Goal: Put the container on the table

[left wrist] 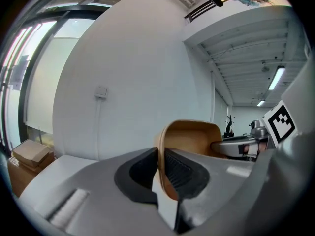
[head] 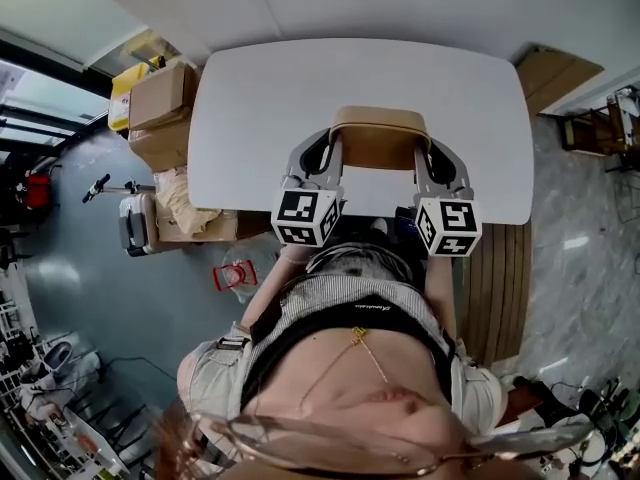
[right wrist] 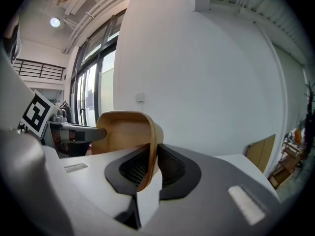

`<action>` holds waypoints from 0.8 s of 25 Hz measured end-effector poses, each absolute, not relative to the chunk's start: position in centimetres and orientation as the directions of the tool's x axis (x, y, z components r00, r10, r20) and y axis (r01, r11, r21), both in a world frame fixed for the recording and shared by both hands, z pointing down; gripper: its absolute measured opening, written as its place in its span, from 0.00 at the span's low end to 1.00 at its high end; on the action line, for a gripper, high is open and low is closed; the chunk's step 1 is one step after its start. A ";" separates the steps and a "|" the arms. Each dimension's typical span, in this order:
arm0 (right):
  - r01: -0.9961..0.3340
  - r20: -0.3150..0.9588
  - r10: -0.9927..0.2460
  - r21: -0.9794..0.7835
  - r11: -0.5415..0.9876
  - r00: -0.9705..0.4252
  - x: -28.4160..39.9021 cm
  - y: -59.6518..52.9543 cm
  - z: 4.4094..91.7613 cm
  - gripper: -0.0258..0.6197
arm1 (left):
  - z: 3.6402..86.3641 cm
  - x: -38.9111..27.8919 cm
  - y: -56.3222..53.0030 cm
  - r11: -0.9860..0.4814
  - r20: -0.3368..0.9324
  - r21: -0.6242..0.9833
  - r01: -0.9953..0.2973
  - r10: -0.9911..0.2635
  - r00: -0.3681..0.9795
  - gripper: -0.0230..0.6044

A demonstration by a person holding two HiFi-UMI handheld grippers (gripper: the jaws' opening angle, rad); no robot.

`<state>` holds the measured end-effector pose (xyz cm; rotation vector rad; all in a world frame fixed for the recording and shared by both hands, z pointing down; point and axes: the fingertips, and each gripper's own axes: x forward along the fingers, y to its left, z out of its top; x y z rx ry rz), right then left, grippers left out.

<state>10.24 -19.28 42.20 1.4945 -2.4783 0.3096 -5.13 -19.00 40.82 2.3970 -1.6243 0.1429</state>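
Observation:
A tan, shallow container [head: 380, 138] hangs over the near half of the white table [head: 250, 98], held between both grippers. My left gripper [head: 322, 158] is shut on its left rim and my right gripper [head: 428, 160] on its right rim. In the left gripper view the black pads pinch the thin container wall [left wrist: 189, 139], with the left gripper [left wrist: 161, 173] clamped on it and the other gripper's jaw at the far side. In the right gripper view the right gripper [right wrist: 150, 163] clamps the container's rim [right wrist: 125, 129] the same way. Whether the container touches the tabletop is hidden.
Cardboard boxes [head: 160, 108] and a yellow item stand on the floor left of the table. A red-handled object [head: 233, 274] lies on the floor by my left leg. A flat cardboard piece [head: 555, 73] leans at the far right. A white wall stands behind the table.

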 end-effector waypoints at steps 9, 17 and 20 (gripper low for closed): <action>-0.900 0.336 -0.841 -0.047 0.433 -0.423 3.2 -21.3 42.9 0.15 | 41.7 -12.2 -21.7 -0.373 0.237 0.174 -0.911 -0.883 0.406 0.08; -0.921 0.357 -0.860 -0.005 0.390 -0.366 -1.5 -22.4 43.5 0.15 | 42.8 -16.9 -23.6 -0.425 0.234 0.205 -0.882 -0.854 0.466 0.08; -0.930 0.365 -0.866 -0.003 0.367 -0.342 -2.4 -22.4 43.8 0.15 | 43.2 -17.7 -23.9 -0.450 0.233 0.217 -0.866 -0.838 0.494 0.08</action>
